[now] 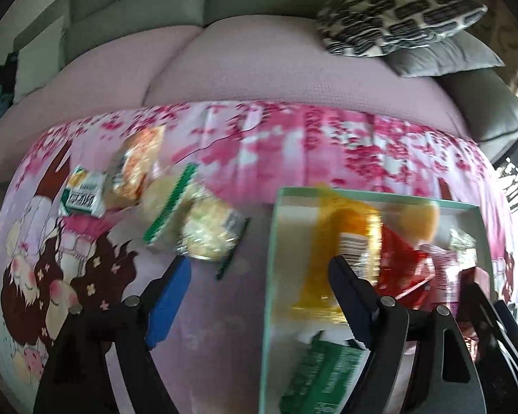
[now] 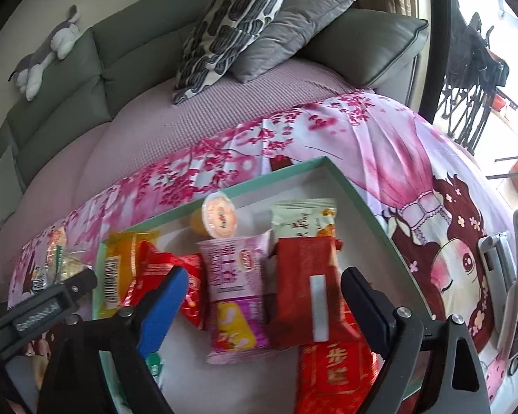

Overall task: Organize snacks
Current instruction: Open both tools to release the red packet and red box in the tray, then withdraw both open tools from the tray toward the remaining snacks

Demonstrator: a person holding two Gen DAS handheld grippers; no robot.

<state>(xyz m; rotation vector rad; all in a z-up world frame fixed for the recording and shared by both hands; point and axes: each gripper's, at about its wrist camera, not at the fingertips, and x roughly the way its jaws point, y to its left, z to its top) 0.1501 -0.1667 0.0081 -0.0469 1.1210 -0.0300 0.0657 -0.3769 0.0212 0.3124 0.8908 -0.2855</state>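
A white tray with a teal rim (image 2: 355, 189) lies on the pink printed cloth and holds several snack packets. My right gripper (image 2: 264, 286) hangs open over a pink packet (image 2: 234, 286) and a dark red packet (image 2: 304, 286), its pads pressing on neither. A jelly cup (image 2: 221, 219) and a pale green packet (image 2: 304, 217) sit farther back. My left gripper (image 1: 259, 269) is open and holds nothing. It straddles the tray's left rim (image 1: 276, 276), beside a yellow packet (image 1: 342, 234). Loose snacks lie left of the tray: a clear green-striped packet (image 1: 169, 207) and a green-and-white packet (image 1: 83, 193).
Beyond the cloth lies a mauve sofa cover (image 1: 259, 69), with a patterned pillow (image 2: 231, 24) on a grey one (image 2: 293, 27). A plush toy (image 2: 48, 51) lies on the green sofa back. A phone on a stand (image 2: 511, 276) is at the right edge.
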